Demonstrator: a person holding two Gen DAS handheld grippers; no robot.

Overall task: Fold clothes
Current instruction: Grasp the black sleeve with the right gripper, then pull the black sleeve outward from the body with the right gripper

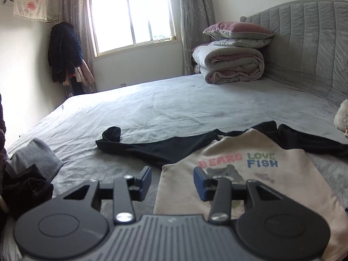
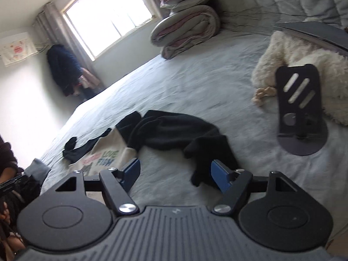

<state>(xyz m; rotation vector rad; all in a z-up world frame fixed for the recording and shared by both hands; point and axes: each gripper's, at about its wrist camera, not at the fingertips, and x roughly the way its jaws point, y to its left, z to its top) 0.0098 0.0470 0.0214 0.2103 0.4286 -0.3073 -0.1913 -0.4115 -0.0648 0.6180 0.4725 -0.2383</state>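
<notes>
Cream shirt (image 1: 250, 174) with black sleeves is spread flat near the bed's (image 1: 174, 104) front edge.
Both jaws are seen parted with nothing between them: the left hand-held gripper (image 1: 173, 180) is held over the shirt's side hem, the right hand-held gripper (image 2: 175, 174) above the bunched sleeve (image 2: 174, 130). Folding seems barely begun; next, a sleeve probably needs to be pinched and laid across the chest.
</notes>
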